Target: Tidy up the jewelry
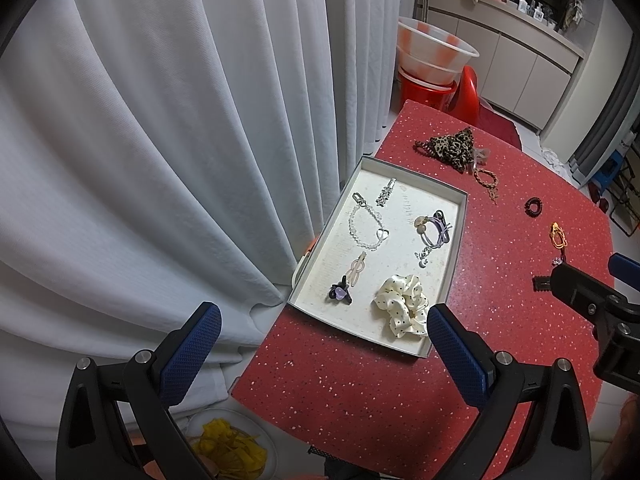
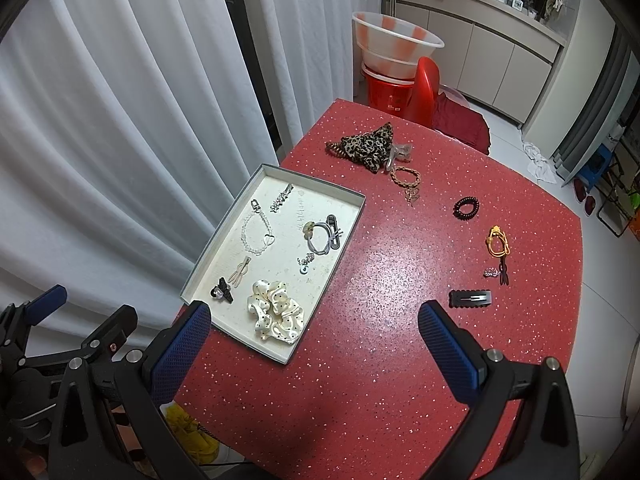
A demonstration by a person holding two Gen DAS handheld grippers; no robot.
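Note:
A shallow white tray (image 2: 352,216) (image 1: 460,224) lies at the left of the red speckled table. In it are a cream dotted scrunchie (image 2: 276,312) (image 1: 402,306), a bead bracelet (image 2: 256,234), several hair ties and clips. Loose on the table lie a leopard scrunchie (image 2: 368,144) (image 1: 452,146), a braided bracelet (image 2: 406,178), a black coil tie (image 2: 466,206), an orange tie (image 2: 498,242) and a black snap clip (image 2: 470,298). My left gripper (image 1: 324,342) hovers open near the tray's front edge. My right gripper (image 2: 314,340) hangs open above the table's front, empty.
White curtains hang along the table's left side. Behind the table stand a red chair (image 2: 426,84) and a plastic basin on a red stool (image 2: 394,46). A plate of yellow food (image 1: 230,446) sits low below the table edge. Cabinets line the far wall.

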